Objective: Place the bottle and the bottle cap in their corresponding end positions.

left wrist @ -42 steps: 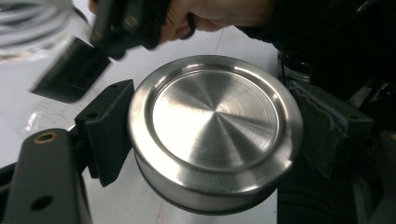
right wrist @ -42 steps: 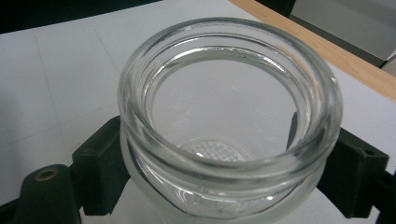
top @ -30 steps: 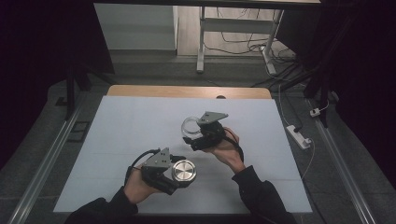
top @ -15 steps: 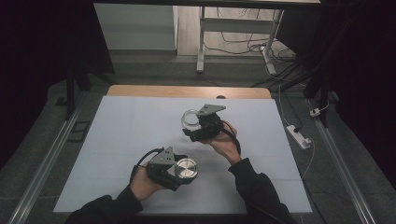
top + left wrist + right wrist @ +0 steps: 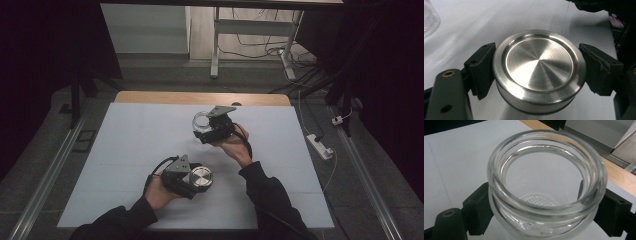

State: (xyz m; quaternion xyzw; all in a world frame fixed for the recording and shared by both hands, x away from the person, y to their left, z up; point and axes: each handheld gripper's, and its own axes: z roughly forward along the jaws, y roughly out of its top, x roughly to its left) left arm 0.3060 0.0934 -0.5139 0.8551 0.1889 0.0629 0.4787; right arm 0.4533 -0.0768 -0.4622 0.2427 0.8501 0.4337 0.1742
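A round brushed-steel lid point(image 5: 539, 70) sits clamped between the black jaws of my left gripper point(image 5: 199, 179), top face up, just above the white table sheet near the front; it shows as a shiny disc, the lid point(image 5: 201, 177), from above. An empty clear glass jar point(image 5: 546, 185) with a threaded mouth is held by its neck in my right gripper point(image 5: 207, 125), over the middle of the table. The jar point(image 5: 202, 120) is upright, mouth open. Both grippers are shut on their loads. The jar and lid are apart, the lid nearer the person.
The white sheet point(image 5: 135, 150) covers the table, with a wooden strip point(image 5: 200, 98) along the far edge. A white power strip point(image 5: 320, 145) and cable lie on the floor at right. Metal rails point(image 5: 45, 175) flank the table. A white stand's legs point(image 5: 215, 45) rise behind.
My right gripper has carried the jar away from the person toward the far side. My left gripper has sunk and shifted slightly right with the lid.
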